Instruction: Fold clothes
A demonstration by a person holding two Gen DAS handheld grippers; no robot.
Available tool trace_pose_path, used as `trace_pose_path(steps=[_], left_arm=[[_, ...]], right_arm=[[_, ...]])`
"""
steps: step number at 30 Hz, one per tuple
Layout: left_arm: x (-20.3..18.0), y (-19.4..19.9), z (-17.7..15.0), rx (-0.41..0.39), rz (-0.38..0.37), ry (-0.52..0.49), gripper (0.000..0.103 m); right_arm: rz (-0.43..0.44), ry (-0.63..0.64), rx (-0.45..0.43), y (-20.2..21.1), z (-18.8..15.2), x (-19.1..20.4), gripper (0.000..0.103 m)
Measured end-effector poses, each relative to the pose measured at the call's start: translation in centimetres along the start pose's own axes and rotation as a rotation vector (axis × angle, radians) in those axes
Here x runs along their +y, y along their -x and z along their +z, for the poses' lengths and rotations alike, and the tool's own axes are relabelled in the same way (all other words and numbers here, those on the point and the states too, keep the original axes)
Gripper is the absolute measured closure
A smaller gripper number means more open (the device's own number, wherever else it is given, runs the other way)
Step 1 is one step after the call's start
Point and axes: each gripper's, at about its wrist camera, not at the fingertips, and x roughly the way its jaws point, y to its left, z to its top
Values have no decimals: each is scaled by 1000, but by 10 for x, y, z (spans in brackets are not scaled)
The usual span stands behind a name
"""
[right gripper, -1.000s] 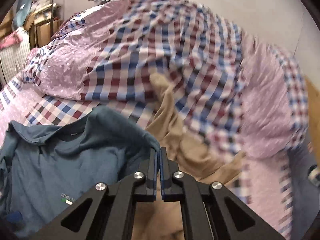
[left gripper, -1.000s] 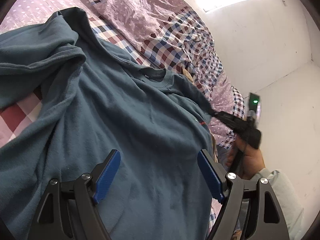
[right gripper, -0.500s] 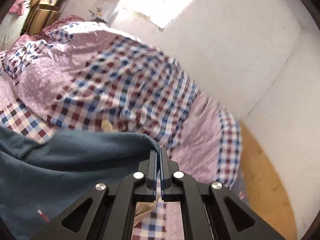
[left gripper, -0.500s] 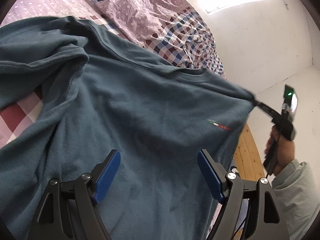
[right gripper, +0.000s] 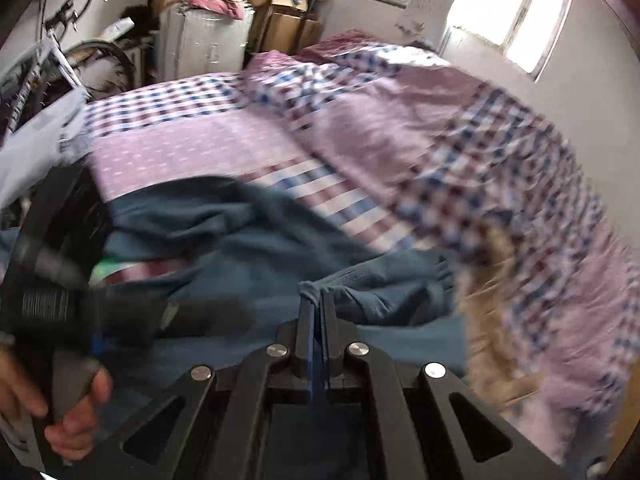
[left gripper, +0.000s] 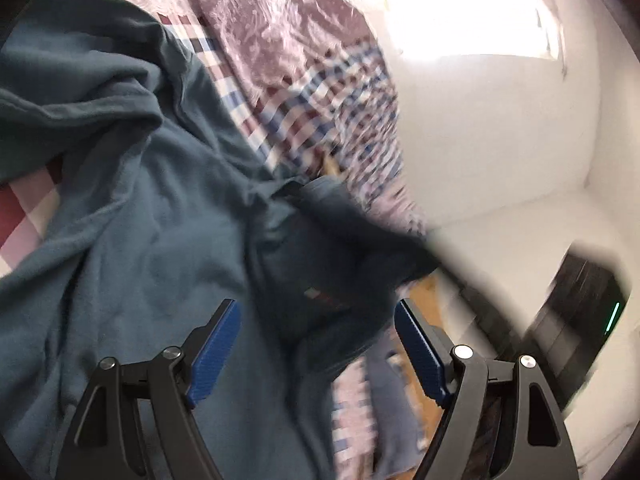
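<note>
A teal sweatshirt (left gripper: 160,240) lies rumpled on the bed, its right side doubled over onto its body in a darker fold (left gripper: 328,248). My left gripper (left gripper: 318,344) hovers open just above the cloth, blue pads wide apart with nothing between them. In the right wrist view my right gripper (right gripper: 318,304) is shut on a pinch of the teal sweatshirt (right gripper: 280,248) at its edge, holding it over the garment. The left gripper's body and the hand holding it (right gripper: 68,404) show blurred at the left of that view.
A pink and checked quilt (right gripper: 400,140) covers the bed, with a tan garment (right gripper: 492,280) beside the sweatshirt. Cardboard boxes (right gripper: 240,20) and a bicycle (right gripper: 48,48) stand behind the bed. White wall (left gripper: 500,140) and wooden floor (left gripper: 424,292) lie to the right.
My right gripper has swung the held edge of the sweatshirt from stretched out over the bedside back across the garment, folding that side over. The left gripper stays open above the cloth.
</note>
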Motion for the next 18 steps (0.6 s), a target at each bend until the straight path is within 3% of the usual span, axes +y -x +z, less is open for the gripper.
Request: trace_pose_path(steps=[8,12,14,16,18], left_arm=[[14,-20,-5,106,-3,70,21],[17,-28,-11,130,17,84,25],[21,-30,-14,137,30,101,44],[24,-33,-17,144,43,118,80],[28,-35,-20,151,57,135,89]], right_arm=[[87,-181,-55,2,-56,7,98],[133,-185,-43,5,-70,10,94],[149,-178,-30,12,-76,9,93],[165,-171,-17,18,-82,7,90],[180,-166,-6,24,-87,5,84]])
